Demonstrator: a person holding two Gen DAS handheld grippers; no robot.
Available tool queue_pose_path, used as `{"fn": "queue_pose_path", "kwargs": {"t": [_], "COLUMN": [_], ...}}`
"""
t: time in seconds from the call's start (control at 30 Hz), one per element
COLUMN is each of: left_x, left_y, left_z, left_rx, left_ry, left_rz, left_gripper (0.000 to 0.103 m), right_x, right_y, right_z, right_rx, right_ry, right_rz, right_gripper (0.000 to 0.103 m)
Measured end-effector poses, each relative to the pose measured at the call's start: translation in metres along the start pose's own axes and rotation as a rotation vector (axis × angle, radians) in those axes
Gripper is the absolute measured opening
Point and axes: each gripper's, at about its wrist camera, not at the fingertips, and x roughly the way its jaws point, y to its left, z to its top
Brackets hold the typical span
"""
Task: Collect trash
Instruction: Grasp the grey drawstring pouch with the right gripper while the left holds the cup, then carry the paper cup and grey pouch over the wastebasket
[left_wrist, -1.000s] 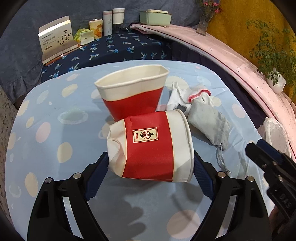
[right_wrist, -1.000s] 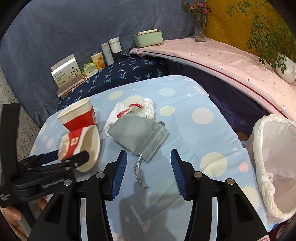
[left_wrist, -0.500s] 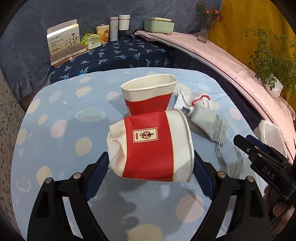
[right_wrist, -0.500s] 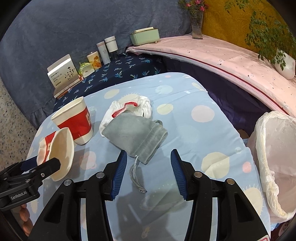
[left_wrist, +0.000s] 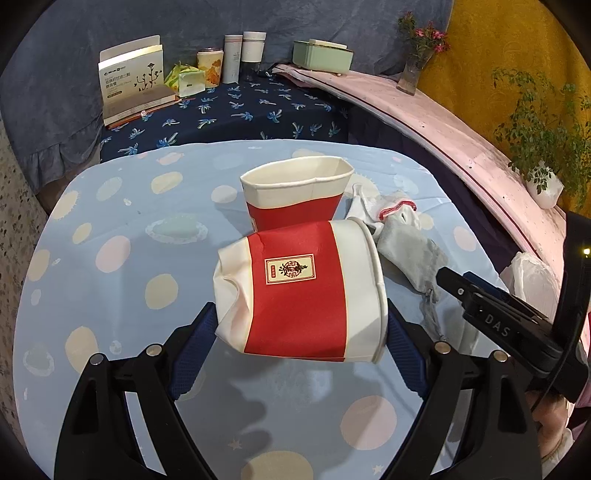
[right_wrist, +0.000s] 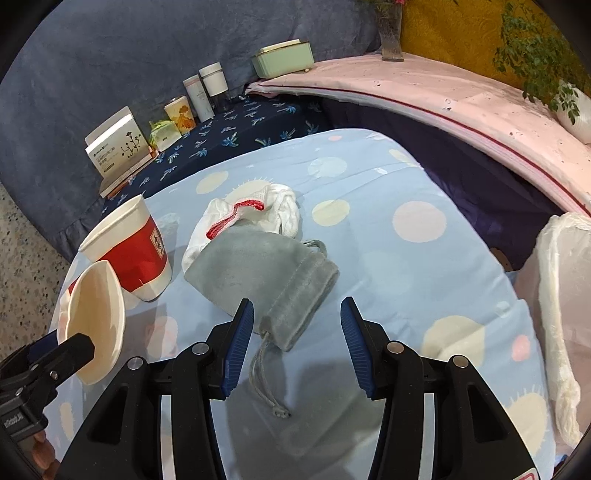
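My left gripper is shut on a crumpled red-and-white paper cup, held sideways above the table; it also shows in the right wrist view. A second red-and-white cup stands upright behind it on the table, seen too in the right wrist view. A grey drawstring pouch and a white sock with red trim lie mid-table. My right gripper is open and empty, just above the pouch's near end.
The table has a blue spotted cloth. A bin lined with a white bag stands off the table's right edge. Boxes, jars and a green case line the back shelf. A pink-covered ledge curves along the right.
My left gripper has lifted and drawn back with the crumpled cup, so the upright cup looks farther away. My right gripper has moved forward, closer over the grey pouch.
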Motion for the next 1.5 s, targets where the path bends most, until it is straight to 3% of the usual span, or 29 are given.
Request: {"fn": "queue_pose_path", "kwargs": {"t": [0.1,0.3,0.4,0.67,0.97,1.5], "left_x": [0.003,0.006,0.006,-0.007,-0.030,-0.060], "left_y": [0.000,-0.002,-0.006,-0.023,-0.058,-0.172], "left_z": [0.001,0.002,0.002,-0.003,-0.005,0.001], "left_rx": [0.002,-0.004,-0.007,-0.006,0.029,0.180], "left_ry": [0.002,0.009,0.012,0.003,-0.025,-0.068], "left_rz": [0.005,0.001,-0.002,-0.029,-0.062,-0.179], "left_gripper": [0.082,0.082,0.082,0.082,0.082,0.082], "right_x": [0.011,0.020,0.014,-0.031,-0.098,-0.190], "right_y": [0.002,0.004,0.003,-0.011,-0.031,-0.120], "right_z": [0.000,-0.006,-0.008,-0.013,-0.006,0.001], "right_rx": [0.002,-0.003,-0.001,0.038,0.054,0.162], "right_ry": [0.017,0.032,0.031,-0.029,-0.152,-0.309], "right_rz": [0.005,0.010,0.025,0.059,0.066,-0.025], "right_gripper": [0.046,0.014,0.007,0.006,0.006,0.006]}}
